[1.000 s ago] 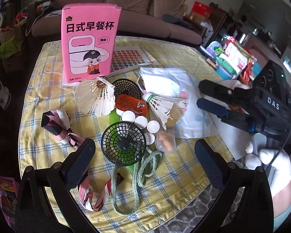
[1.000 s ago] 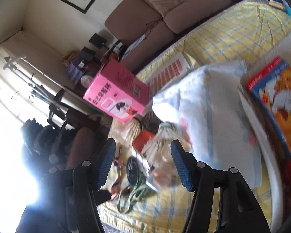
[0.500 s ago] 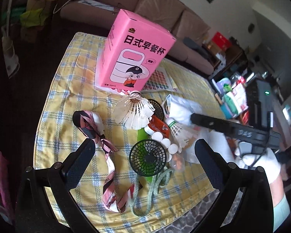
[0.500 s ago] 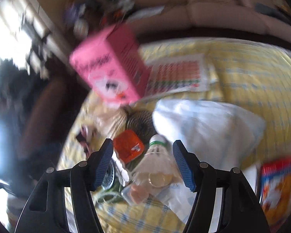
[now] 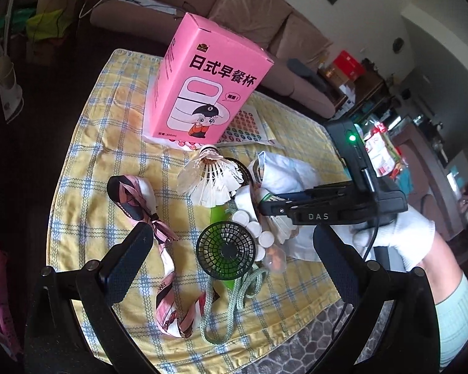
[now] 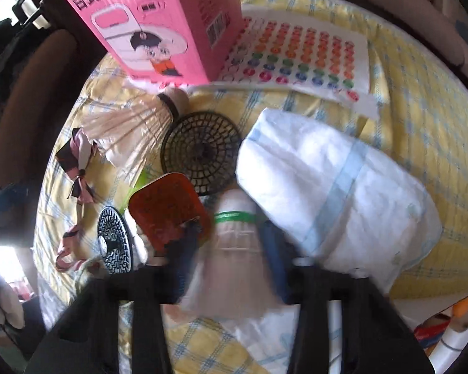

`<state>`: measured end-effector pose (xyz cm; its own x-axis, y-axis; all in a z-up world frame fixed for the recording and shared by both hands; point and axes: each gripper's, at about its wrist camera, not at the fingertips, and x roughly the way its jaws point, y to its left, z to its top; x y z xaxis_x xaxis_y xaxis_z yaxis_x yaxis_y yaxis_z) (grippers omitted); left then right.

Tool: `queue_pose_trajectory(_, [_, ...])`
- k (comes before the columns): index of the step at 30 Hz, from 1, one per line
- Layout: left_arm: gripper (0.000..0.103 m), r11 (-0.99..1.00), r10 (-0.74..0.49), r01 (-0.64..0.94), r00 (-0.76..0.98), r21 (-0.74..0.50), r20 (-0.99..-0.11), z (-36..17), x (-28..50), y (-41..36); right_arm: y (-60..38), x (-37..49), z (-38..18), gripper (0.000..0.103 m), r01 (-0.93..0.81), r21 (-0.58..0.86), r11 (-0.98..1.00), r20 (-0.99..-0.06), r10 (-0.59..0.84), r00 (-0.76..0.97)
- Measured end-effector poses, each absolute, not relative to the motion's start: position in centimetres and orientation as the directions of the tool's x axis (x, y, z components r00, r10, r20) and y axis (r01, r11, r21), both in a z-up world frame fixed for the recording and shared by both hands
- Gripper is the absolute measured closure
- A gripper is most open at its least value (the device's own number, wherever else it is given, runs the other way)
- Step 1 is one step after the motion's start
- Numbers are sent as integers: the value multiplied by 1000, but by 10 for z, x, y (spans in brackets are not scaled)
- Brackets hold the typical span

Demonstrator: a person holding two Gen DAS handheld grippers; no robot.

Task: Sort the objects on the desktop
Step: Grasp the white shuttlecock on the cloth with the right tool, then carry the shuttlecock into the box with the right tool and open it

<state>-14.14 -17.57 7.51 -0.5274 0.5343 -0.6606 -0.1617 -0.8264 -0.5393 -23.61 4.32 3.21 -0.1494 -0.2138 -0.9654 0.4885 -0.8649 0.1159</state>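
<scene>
My right gripper (image 6: 231, 243) is down in the pile at the table's middle. Its fingers press both sides of a green-banded shuttlecock (image 6: 235, 218), though the view is blurred. From the left wrist view the right gripper (image 5: 265, 207) comes in from the right, held by a white-gloved hand (image 5: 390, 227). My left gripper (image 5: 232, 237) hangs open above the table's near edge, over a black-and-green mini fan (image 5: 224, 249). A second white shuttlecock (image 5: 212, 184) lies below the upright pink box (image 5: 202, 87). An orange packet (image 6: 168, 208) sits left of the held shuttlecock.
A white folded cloth (image 6: 333, 187) lies at the right and a sticker sheet (image 6: 296, 59) behind it. A pink-and-black ribbon (image 5: 131, 196), a green cord (image 5: 234, 299) and white caps (image 5: 252, 227) lie on the yellow checked tablecloth (image 5: 109, 143). A sofa stands behind.
My right gripper has swung in and dropped onto the green-banded shuttlecock, its fingers narrowing around it. My left gripper has drawn back and leftward, still open.
</scene>
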Motion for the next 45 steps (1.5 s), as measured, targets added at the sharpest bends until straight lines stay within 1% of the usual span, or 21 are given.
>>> queue_pose_trajectory(3, [0,-820,541,-156,-526,-551,-656,74,-142,-178,56,-225,51,70,482,151,-863,-936,-282,-211])
queue_pose_trajectory(7, [0,-822,539,-162,-529,-545,-655,76,-141,-177,78,-196,91,70,481,235,-844,-854,-416,-312])
queue_pose_trajectory(9, [0,-827,532,-159,-533,-540,-658,75,-141,-177,87,-178,115,70,483,261,-835,-795,-470,-383])
queue_pose_trajectory(12, [1,-855,493,-160,-546,-493,-677,75,-141,-175,99,-157,140,70,482,310,-819,-723,-533,-439])
queue_pose_trajectory(15, [0,-902,423,-188,-570,-390,-704,78,-141,-166,110,-135,157,70,488,332,-807,-679,-564,-470])
queue_pose_trajectory(20, [0,-950,310,-236,-641,-205,-702,81,-159,-144,133,-108,154,70,480,398,-782,-642,-611,-463])
queue_pose_trajectory(22, [0,-947,315,-263,-637,-186,-704,77,-174,-134,142,-100,146,70,469,424,-775,-634,-624,-457])
queue_pose_trajectory(27, [0,-920,374,-338,-611,-198,-698,73,-193,-107,163,-91,129,70,438,468,-767,-624,-639,-450])
queue_pose_trajectory(30, [0,-939,296,-318,-566,-128,-769,54,-213,-89,175,-91,123,70,420,485,-767,-617,-641,-457])
queue_pose_trajectory(31, [2,-942,287,-310,-546,-129,-787,48,-217,-88,179,-91,122,70,416,488,-767,-615,-641,-460])
queue_pose_trajectory(33, [25,-954,269,-260,-512,-151,-816,35,-223,-94,189,-90,126,70,411,492,-768,-606,-641,-472])
queue_pose_trajectory(34, [41,-958,266,-235,-508,-165,-819,33,-223,-99,194,-89,129,70,409,492,-769,-601,-639,-479])
queue_pose_trajectory(35, [47,-960,267,-219,-520,-175,-812,33,-222,-104,201,-88,134,70,405,491,-771,-594,-637,-492])
queue_pose_trajectory(37, [50,-950,306,-222,-528,-218,-792,37,-218,-112,220,-86,146,69,396,482,-782,-580,-623,-524])
queue_pose_trajectory(39, [53,-945,324,-222,-535,-240,-780,40,-215,-115,241,-84,157,69,369,462,-806,-579,-590,-562])
queue_pose_trajectory(40, [53,-943,332,-221,-539,-250,-774,43,-213,-116,254,-84,162,69,350,452,-821,-582,-568,-582])
queue_pose_trajectory(42, [53,-936,351,-223,-544,-272,-762,49,-209,-117,286,-84,170,69,296,426,-855,-593,-512,-622])
queue_pose_trajectory(45, [60,-925,379,-236,-555,-297,-741,59,-200,-118,327,-92,172,69,213,386,-898,-633,-425,-647])
